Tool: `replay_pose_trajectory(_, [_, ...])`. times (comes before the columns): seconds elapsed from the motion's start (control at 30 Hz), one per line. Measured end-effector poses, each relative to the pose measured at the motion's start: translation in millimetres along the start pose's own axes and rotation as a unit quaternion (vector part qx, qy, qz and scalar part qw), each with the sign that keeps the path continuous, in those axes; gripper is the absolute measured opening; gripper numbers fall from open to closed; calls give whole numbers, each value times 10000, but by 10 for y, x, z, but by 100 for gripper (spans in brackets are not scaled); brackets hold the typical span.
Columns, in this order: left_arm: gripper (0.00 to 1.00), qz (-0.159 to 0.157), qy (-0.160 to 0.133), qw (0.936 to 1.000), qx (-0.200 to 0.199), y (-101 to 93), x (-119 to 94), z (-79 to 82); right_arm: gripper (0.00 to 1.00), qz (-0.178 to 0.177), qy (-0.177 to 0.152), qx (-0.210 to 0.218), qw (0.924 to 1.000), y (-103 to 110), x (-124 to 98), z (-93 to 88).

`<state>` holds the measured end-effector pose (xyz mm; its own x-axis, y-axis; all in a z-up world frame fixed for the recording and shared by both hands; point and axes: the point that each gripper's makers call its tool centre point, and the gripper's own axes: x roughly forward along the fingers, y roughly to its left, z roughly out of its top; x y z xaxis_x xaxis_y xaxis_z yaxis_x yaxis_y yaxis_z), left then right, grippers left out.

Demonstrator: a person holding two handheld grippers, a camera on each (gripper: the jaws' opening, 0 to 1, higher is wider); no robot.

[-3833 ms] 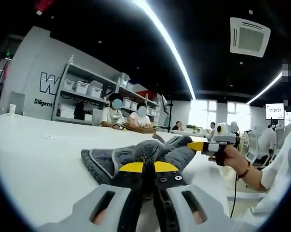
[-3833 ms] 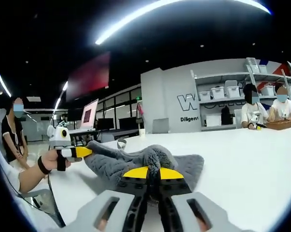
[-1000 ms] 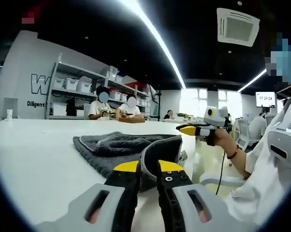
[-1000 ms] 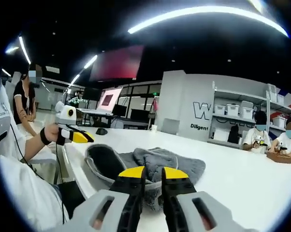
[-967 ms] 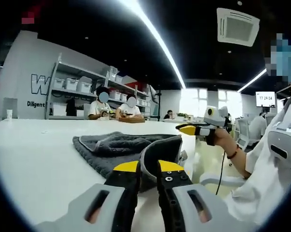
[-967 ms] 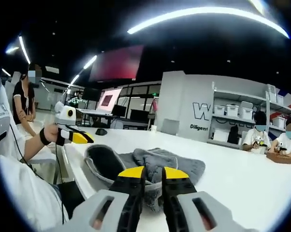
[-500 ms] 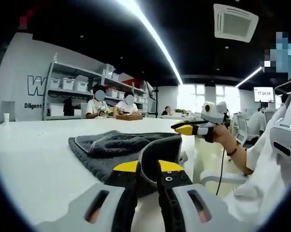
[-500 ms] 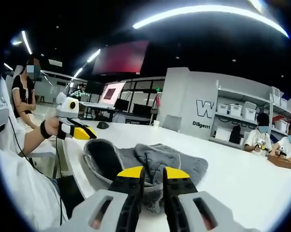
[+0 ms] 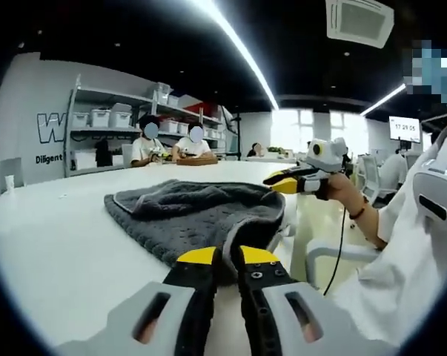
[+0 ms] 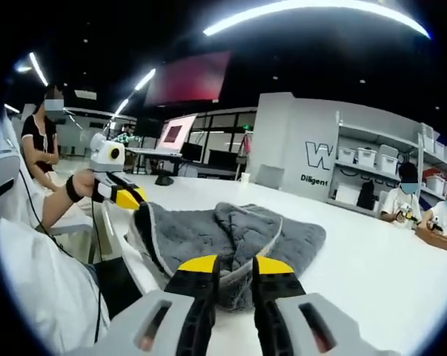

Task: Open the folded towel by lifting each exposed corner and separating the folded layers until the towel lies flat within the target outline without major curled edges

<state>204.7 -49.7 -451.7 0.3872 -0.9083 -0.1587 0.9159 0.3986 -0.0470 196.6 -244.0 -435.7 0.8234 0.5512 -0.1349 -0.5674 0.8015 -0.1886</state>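
A grey towel (image 9: 190, 215) lies rumpled on the white table (image 9: 53, 237), close to the table's near edge. In the left gripper view the left gripper (image 9: 224, 257), with yellow tips, has its jaws drawn narrow on the towel's near hem, a fold of grey cloth pinched between them at about 6 o'clock. From 3 o'clock in that view the right gripper (image 9: 281, 182) comes in, held in a person's hand (image 9: 333, 191), its yellow tip at the towel's far corner; whether it grips there I cannot tell from this side.

In the right gripper view the right gripper (image 10: 234, 265) has its jaws set narrow around a pale-edged hem of the towel (image 10: 230, 237), the cloth bunched up between the two yellow tips. The left gripper (image 10: 125, 194) shows at 9 o'clock, in a hand with a dark wrist strap, touching the towel's corner. The towel's middle is heaped in folds.

Behind, shelves with white bins (image 9: 101, 119) stand at 10 o'clock, and two seated people (image 9: 171, 147) work at a far table.
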Motion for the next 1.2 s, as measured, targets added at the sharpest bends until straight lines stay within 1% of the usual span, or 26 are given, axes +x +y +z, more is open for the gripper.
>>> replay_pose_trajectory(0.03, [5,16,-6,10000,-51,1,-8,-15,12,13,50,7,10000,9,-1,-27])
replay_pose_trajectory(0.13, [5,10,93,10000,15,-19,-14,-56,12,27,89,25,10000,13,-16,-66])
replay_pose_trajectory(0.27, [5,-45,274,9996,46,-65,-11,-111,12,-15,174,63,9998,-7,-37,-134])
replay_pose_trajectory(0.4, [5,42,463,9987,189,-42,-20,-164,12,18,186,113,9998,15,-40,-169])
replay_pose_trajectory(0.5, [5,97,572,9982,157,-14,-29,-208,12,33,244,60,9997,11,-46,-193])
replay_pose_trajectory(0.57, [5,99,553,9984,102,-15,-30,-206,12,35,259,57,9996,9,-48,-203])
replay_pose_trajectory(0.63, [5,88,601,9980,157,-23,-31,-230,12,39,263,62,9996,8,-49,-221])
replay_pose_trajectory(0.73, [6,18,577,9983,49,-35,-39,-234,11,83,282,74,9995,25,-40,-225])
replay_pose_trajectory(0.8, [6,9,521,9986,-16,-29,-52,-202,11,89,308,66,9995,24,-38,-213])
replay_pose_trajectory(0.87, [8,-87,458,9989,54,-59,-61,-170,12,121,271,110,9995,30,-40,-182])
replay_pose_trajectory(0.93, [9,-78,363,9993,-35,-49,-69,-126,14,236,228,212,9992,57,-23,-148])
replay_pose_trajectory(1.07, [10,-63,158,9998,-101,-30,-99,-38,16,215,240,164,9993,61,-11,-113])
replay_pose_trajectory(1.13, [10,-120,122,9998,-62,-41,-102,-9,17,194,152,141,9996,50,-18,-52])
replay_pose_trajectory(1.2, [11,-112,58,9999,-85,-34,-102,42,17,184,114,159,9996,37,-24,-17])
